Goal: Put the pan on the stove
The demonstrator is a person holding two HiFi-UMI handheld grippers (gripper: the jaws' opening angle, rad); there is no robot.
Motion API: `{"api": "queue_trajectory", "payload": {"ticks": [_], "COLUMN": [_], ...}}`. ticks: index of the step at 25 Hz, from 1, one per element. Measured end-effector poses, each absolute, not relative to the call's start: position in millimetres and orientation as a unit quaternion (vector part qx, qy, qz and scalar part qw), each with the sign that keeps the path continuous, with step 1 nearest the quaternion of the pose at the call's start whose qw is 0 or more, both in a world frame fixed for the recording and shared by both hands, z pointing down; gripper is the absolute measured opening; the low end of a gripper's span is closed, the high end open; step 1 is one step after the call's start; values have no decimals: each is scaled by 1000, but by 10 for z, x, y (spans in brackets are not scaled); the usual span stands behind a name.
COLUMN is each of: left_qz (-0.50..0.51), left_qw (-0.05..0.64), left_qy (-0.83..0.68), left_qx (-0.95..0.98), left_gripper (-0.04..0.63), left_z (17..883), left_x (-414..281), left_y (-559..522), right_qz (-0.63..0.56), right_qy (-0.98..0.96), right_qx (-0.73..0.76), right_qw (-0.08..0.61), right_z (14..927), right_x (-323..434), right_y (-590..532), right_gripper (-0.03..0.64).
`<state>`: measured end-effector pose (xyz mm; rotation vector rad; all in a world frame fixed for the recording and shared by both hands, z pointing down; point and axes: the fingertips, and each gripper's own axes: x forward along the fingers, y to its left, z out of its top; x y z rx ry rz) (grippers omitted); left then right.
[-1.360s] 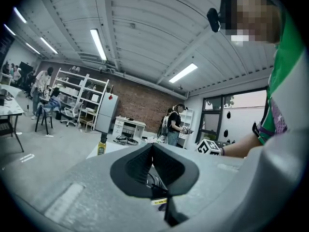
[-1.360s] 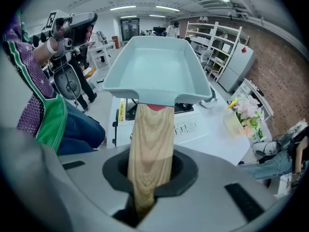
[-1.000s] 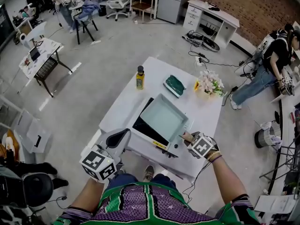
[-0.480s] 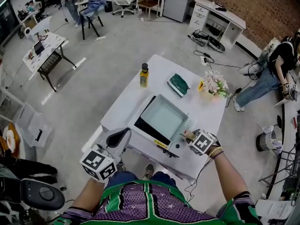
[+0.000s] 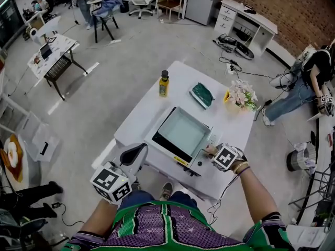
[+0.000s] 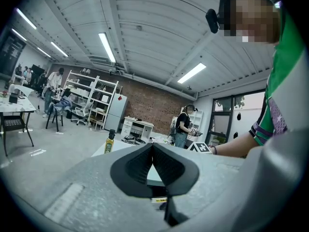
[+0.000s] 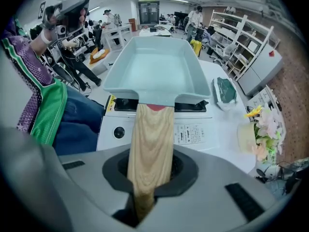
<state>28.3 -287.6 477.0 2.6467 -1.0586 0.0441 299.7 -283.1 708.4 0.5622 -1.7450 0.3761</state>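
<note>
The pan (image 5: 183, 130) is a pale green square pan (image 7: 154, 69) with a wooden handle (image 7: 150, 149). It rests over the black top of a white stove (image 5: 166, 146) on the white table (image 5: 180, 80). My right gripper (image 5: 212, 151) is shut on the wooden handle at the stove's near right corner; the handle runs between its jaws toward the pan. My left gripper (image 5: 133, 153) hovers off the table's near left corner, jaws shut together with nothing between them (image 6: 153, 170).
On the table stand a yellow bottle (image 5: 164, 84), a green cloth (image 5: 202, 94) and a pot of flowers (image 5: 239, 94). The stove's control panel (image 7: 188, 134) faces me. A person sits at the right (image 5: 309, 75); desks and chairs stand at the far left.
The head view has drifted slightly, so the table sits a little further right and lower in the frame. The pan and both grippers keep their places relative to the stove.
</note>
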Motion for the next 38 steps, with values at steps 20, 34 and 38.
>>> {"api": "queue_trajectory", "payload": {"ticks": [20,34,38], "left_qz": [14,12,12], "left_qw": [151,154,155], "left_qy": [-368,-366,-363], "left_qx": [917,918,919], "left_gripper": [15,17,17], "left_z": [4797,4812,4838], "left_x": [267,260,276], "left_y": [-2898,-2904,-2891], "right_qz": [150,150,160], "right_qy": [-738,-755,-760], "right_qx": [221,237,240], "right_qw": [620,593,583], "right_z": [7160,7198,7200], "right_x": [3010,2979,2993], "right_y": [-2979,-3003,-2995], "right_gripper": [49,81,125]}}
